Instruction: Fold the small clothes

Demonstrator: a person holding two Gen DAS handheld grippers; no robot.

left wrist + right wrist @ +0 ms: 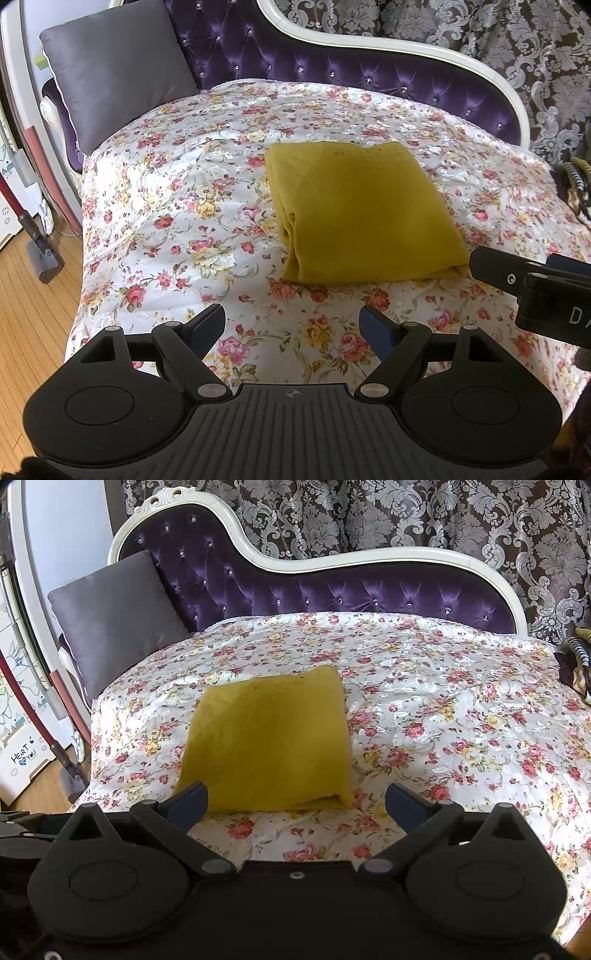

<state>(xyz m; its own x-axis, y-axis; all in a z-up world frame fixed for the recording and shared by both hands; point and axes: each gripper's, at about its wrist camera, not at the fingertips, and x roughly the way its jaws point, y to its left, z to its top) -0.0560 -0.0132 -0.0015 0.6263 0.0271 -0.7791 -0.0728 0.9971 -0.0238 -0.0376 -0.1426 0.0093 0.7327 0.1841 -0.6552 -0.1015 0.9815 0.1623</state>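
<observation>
Folded mustard garment (364, 218) lies square on the floral bedcover (177, 206) of a purple chaise | left gripper (291, 328) and right gripper (295, 805) hover just short of it, fingers spread, empty | fold looks finished, hence the stand-off.

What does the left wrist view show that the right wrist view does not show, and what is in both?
Only the left wrist view shows the right gripper from outside, near the mustard garment's corner, and the layered folds along the garment's side. Only the right wrist view shows the box printed "HEART YOU" and the sofa's carved white crest. Both show the folded garment on the floral cover, the grey cushion, the purple tufted back, and open fingers holding nothing.
</observation>
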